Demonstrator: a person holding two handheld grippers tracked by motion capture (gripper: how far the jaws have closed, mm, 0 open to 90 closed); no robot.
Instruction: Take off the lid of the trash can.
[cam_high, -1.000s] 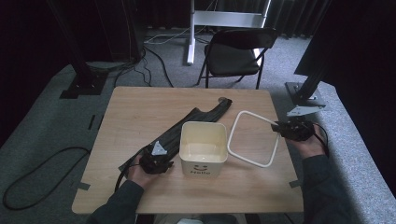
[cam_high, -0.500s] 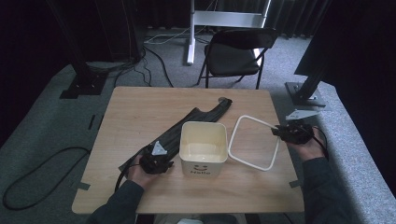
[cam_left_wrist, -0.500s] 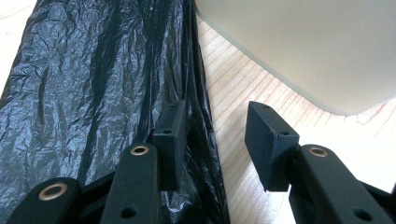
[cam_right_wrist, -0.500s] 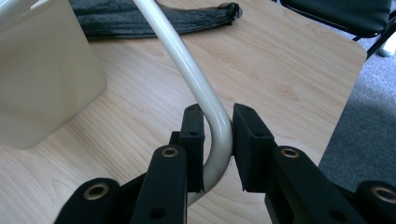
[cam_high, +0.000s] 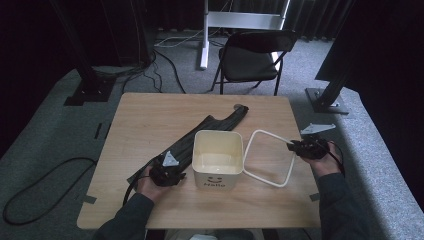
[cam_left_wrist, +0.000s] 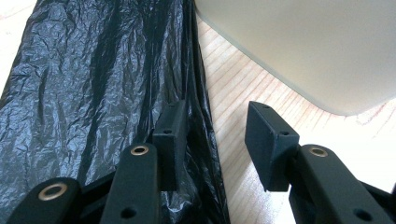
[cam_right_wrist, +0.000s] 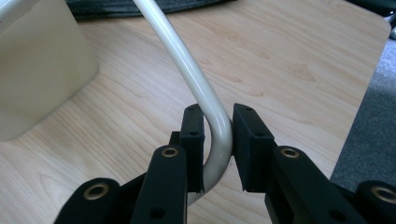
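On the wooden bench (cam_high: 150, 125), the cream square plastic bin (cam_high: 218, 159) stands between the black plastic bag (cam_high: 200, 134) at left and the white square wire frame (cam_high: 269, 158) at right.

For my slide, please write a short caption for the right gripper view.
Right claw closed on a corner of the white frame, above the wooden table, beside the cream bin.

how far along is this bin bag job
Done: the white ring frame is off the cream bin; the right tongs clamp its corner beside the bin. In hand: the left tongs stand open at the black bag's edge, gripping nothing. Left: probably lining the bin and refitting the ring.
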